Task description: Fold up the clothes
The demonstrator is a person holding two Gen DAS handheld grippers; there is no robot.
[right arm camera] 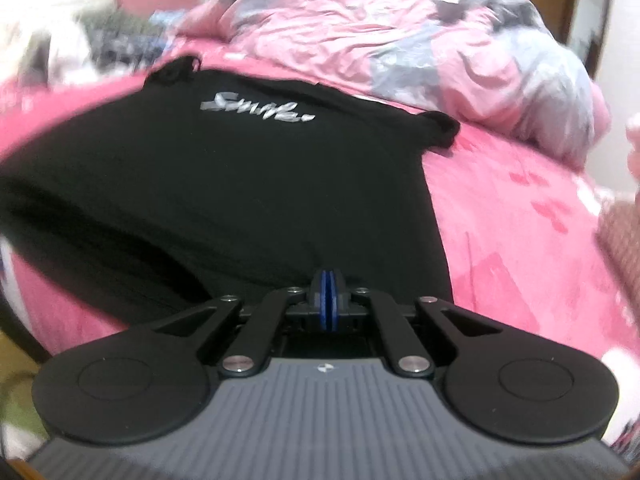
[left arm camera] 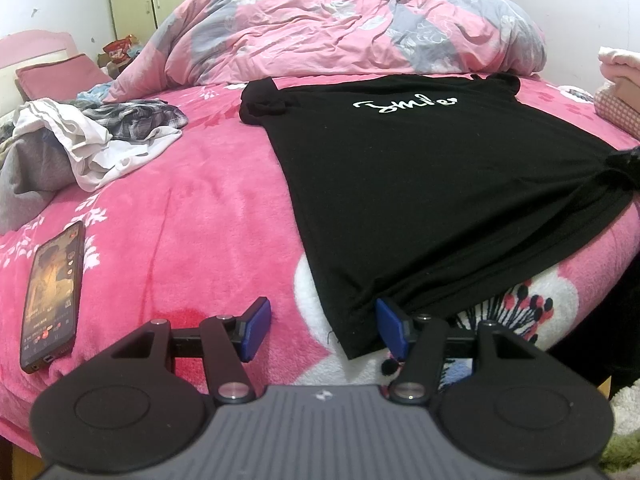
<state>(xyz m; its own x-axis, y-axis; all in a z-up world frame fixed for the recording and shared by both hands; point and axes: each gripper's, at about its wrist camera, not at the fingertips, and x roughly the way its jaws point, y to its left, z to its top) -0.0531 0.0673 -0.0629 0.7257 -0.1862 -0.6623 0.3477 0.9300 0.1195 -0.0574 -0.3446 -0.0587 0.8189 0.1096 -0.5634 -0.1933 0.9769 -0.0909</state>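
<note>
Pink fleece blanket (left arm camera: 180, 208) covers the bed; a crumpled pink-and-grey duvet (left arm camera: 340, 24) is heaped along the far side. Black T-shirt (left arm camera: 420, 184) lies spread flat on the blanket, white lettering up, collar end toward the duvet, hem at the near edge of the bed. A phone (left arm camera: 52, 296) lies well to the left; a heap of unfolded clothes (left arm camera: 88, 140) sits beyond it.

Left gripper (left arm camera: 324, 330): jaws standing wide, the near-left hem corner between them, pads not pressing the cloth.

Right gripper (right arm camera: 329, 304): blue pads brought together at the hem near the right side. Whether cloth is pinched between them cannot be told; the view is blurred.

Judged step: taking hold of the hem corners, fold not yet begun. Next move calls for the left jaws to close on their corner, then both corners carried together toward the collar.
</note>
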